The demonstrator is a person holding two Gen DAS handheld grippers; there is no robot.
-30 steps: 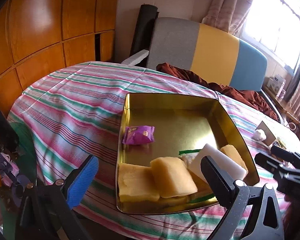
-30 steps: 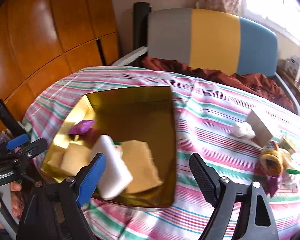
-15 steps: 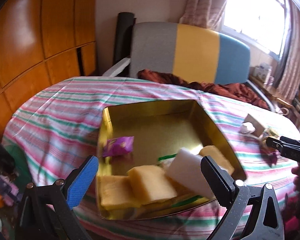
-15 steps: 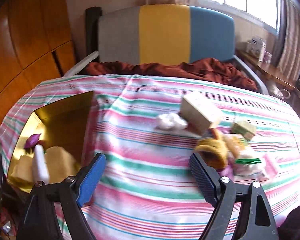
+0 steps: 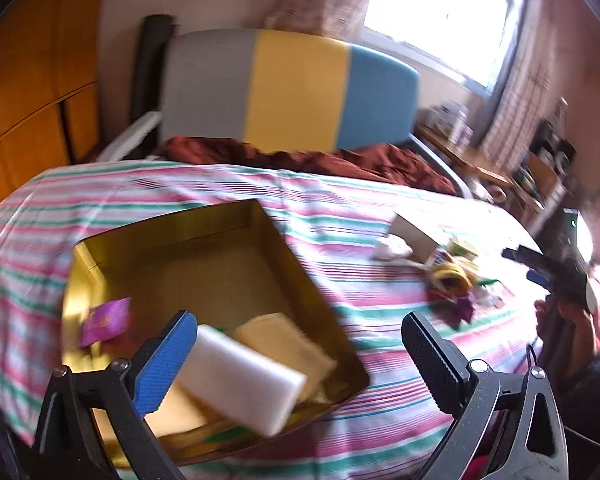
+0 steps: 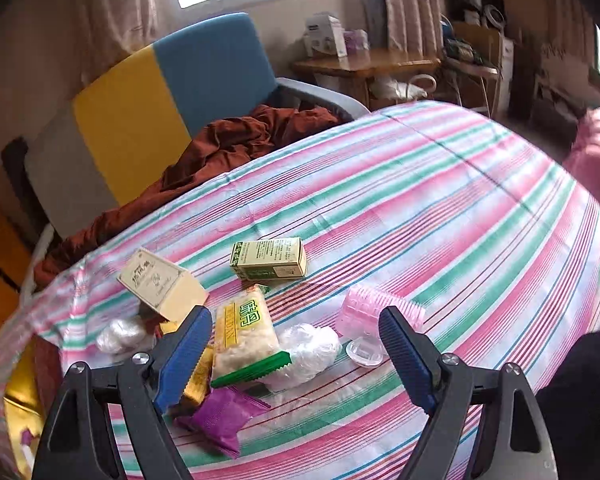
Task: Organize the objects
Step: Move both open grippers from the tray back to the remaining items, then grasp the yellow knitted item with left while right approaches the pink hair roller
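The left gripper (image 5: 300, 344) hangs over the near edge of the gold tin (image 5: 324, 316), its jaws wide apart with nothing between them. Inside the tin lie a white block (image 5: 240, 380), tilted across a yellow sponge (image 5: 288, 344), and a purple packet (image 5: 106, 320) near the left wall. More yellow pieces sit under the block, though blur makes their number hard to tell. The tin rests on the striped cloth (image 5: 180, 188) that covers the table.

The right gripper (image 6: 296, 344) hovers above a loose pile on the same cloth, jaws apart and empty. Just under its left finger lies a snack pack (image 6: 244, 332) with a green sealed edge, touching a crumpled clear wrap (image 6: 308, 352). A purple sachet (image 6: 220, 416) lies nearest the camera. Beyond the pile a cream box (image 6: 160, 284) leans tilted, and a green box (image 6: 268, 258) lies flat, a little apart from the rest. A pink ribbed cup (image 6: 364, 312) lies on its side beside the right finger, with a small clear lid (image 6: 366, 352) in front of it. A second ball of clear wrap (image 6: 120, 334) sits left of the cream box.

In the left view the right gripper (image 5: 540, 268) shows at the far right edge, held in a hand (image 5: 560, 320). A striped chair (image 5: 292, 92) stands behind the table.
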